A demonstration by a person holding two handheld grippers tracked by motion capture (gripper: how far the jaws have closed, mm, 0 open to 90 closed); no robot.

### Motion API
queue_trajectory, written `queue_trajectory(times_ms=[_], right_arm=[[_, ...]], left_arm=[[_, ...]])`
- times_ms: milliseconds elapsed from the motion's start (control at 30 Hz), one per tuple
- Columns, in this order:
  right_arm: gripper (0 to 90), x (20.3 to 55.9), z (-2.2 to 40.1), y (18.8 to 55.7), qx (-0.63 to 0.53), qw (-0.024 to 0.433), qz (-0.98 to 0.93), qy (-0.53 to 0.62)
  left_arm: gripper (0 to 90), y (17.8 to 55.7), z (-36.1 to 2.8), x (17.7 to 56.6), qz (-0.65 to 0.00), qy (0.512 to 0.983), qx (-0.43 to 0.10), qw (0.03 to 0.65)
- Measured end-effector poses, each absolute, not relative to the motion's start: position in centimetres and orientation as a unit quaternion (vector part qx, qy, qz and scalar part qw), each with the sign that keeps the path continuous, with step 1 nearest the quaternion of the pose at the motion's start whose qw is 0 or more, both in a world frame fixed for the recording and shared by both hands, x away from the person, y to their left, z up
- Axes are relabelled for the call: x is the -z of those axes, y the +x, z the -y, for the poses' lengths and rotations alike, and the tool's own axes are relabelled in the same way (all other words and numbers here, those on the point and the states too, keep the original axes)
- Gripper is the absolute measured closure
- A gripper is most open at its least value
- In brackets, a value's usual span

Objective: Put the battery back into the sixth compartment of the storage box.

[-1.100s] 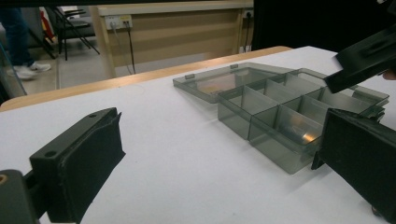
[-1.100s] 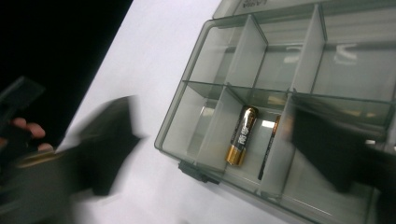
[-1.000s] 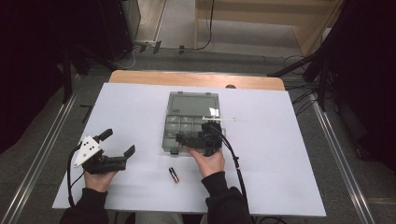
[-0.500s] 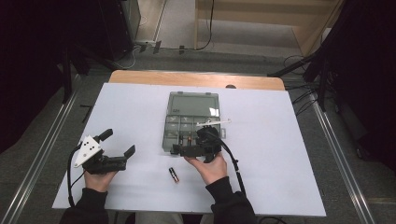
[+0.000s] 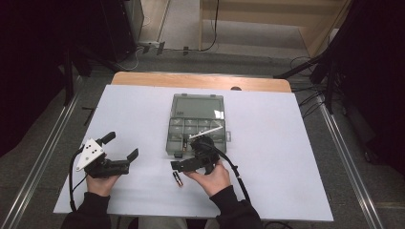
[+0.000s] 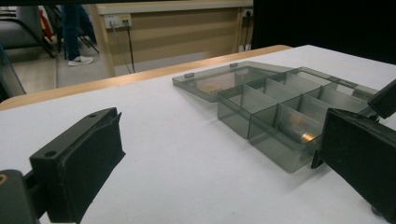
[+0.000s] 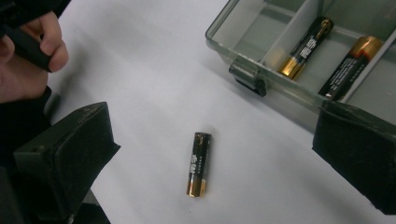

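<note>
A clear grey organizer box (image 5: 177,135) lies mid-table with its lid (image 5: 198,106) folded open at the far side. In the right gripper view two batteries (image 7: 306,46) (image 7: 350,67) lie in its near compartments (image 7: 261,35). A loose black-and-gold battery (image 7: 198,163) (image 5: 177,179) lies on the white table just in front of the box. My right gripper (image 7: 219,140) (image 5: 180,160) hovers open over it, one jaw on either side. My left gripper (image 5: 122,145) (image 6: 219,158) rests open at the table's left, facing the box (image 6: 280,107), nothing between its jaws.
The white sheet (image 5: 286,157) covers the table, with a wooden edge (image 5: 200,81) at the far side. Metal rails (image 5: 43,157) run along both sides. The left hand (image 7: 23,60) appears at the upper left of the right gripper view.
My right gripper has drawn back from over the box toward the near edge and now sits over the loose battery. The left gripper has stayed put.
</note>
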State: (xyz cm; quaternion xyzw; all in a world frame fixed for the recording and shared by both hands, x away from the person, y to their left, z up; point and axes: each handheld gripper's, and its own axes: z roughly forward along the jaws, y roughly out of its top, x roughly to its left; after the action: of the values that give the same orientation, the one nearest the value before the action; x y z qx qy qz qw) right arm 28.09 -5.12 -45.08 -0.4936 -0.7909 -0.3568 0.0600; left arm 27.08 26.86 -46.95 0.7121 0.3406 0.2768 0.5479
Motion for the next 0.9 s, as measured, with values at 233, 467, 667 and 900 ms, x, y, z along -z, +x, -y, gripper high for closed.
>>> queue_trajectory(times_ms=[233,467,667,900], right_arm=[[0.0,45.6,4.0,27.5,0.330,0.063,0.812,-0.478],[0.0,46.3,2.8,27.3,0.298,0.069,0.830,-0.465],[0.0,46.7,1.9,27.0,0.273,0.066,0.847,-0.452],[0.0,47.4,0.8,26.8,0.242,0.066,0.861,-0.443]], left_arm=[[0.0,27.1,-26.8,47.0,-0.340,0.713,-0.276,0.548],[0.0,27.1,-26.9,47.0,-0.340,0.713,-0.277,0.547],[0.0,27.1,-26.8,47.0,-0.339,0.714,-0.276,0.547],[0.0,27.1,-26.8,47.0,-0.339,0.714,-0.275,0.547]])
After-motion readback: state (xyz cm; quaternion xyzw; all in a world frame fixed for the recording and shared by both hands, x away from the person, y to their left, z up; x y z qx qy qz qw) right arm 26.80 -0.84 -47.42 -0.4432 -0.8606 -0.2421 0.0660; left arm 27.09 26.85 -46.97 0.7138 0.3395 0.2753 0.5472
